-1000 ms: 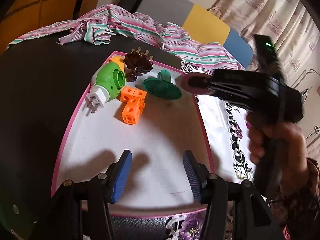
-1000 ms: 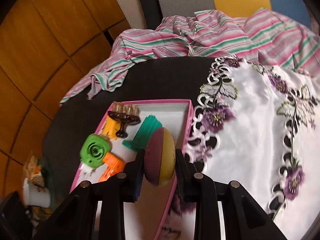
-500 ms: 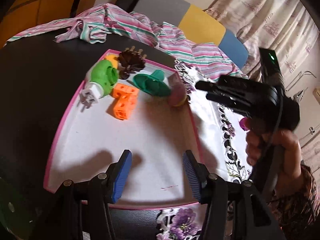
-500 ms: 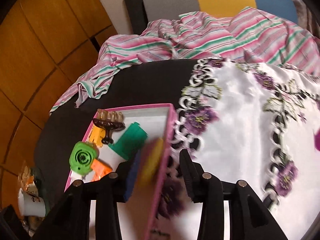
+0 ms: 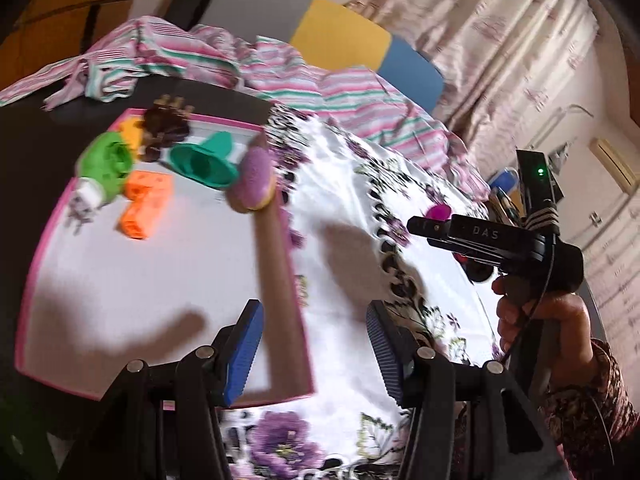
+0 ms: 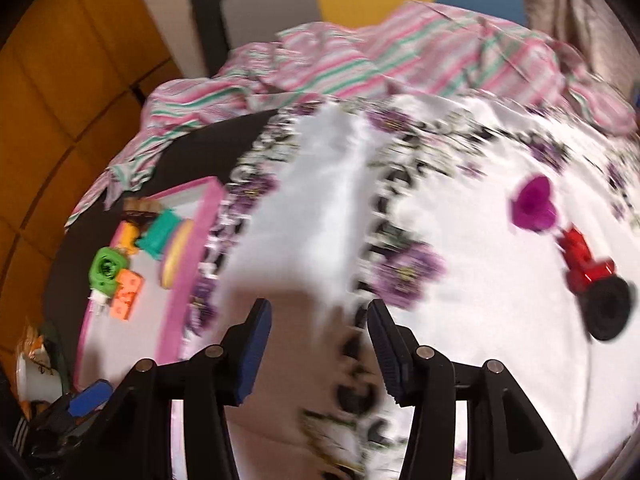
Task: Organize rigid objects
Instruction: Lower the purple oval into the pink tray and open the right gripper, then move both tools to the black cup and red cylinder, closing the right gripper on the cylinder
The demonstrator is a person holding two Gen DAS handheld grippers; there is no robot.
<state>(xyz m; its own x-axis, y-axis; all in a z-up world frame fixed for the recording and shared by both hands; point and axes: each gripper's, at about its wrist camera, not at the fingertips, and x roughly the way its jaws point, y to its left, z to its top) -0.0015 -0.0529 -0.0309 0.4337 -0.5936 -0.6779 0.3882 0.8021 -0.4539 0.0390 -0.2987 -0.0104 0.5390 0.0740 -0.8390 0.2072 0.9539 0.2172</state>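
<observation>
Purple-and-yellow oval ball (image 5: 255, 179) lying in the pink-rimmed white tray (image 5: 286, 240), against its rim, beside a green plastic funnel-shaped piece (image 5: 204, 162) and orange building blocks (image 5: 146, 204); ahead and left of both grippers. Right gripper (image 6: 316, 344), jaws just opened and now spread, nothing between them, above the white floral-embroidered cloth (image 6: 320, 208); a magenta heart-shaped cup (image 6: 534, 204) and red toy (image 6: 582, 264) lie to its right. Left gripper (image 5: 312, 348) spread, empty, over the tray's near edge.
</observation>
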